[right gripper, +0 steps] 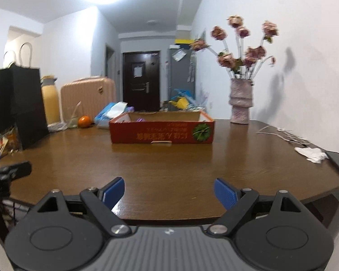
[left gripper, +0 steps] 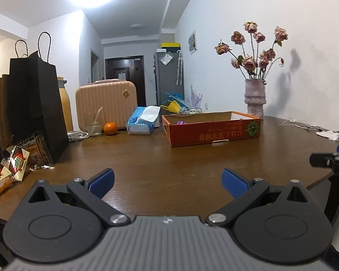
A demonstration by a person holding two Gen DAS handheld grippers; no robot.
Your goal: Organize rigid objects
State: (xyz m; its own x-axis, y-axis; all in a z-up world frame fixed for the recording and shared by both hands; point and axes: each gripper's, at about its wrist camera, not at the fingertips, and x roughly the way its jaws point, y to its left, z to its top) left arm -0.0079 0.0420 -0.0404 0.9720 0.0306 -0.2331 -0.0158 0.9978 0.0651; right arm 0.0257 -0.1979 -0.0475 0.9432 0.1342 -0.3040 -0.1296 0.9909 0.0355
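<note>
A cardboard box (left gripper: 211, 127) sits mid-table (left gripper: 147, 158), a vase (left gripper: 255, 98) behind its right end. Left of it lie a tissue pack (left gripper: 143, 122), an orange (left gripper: 110, 128), a glass (left gripper: 94, 124) and paper bags (left gripper: 31, 103).

Both grippers sit low in frame, pointing slightly down: left gripper (left gripper: 168, 184) spread wide and empty, right gripper (right gripper: 169, 193) same.
</note>
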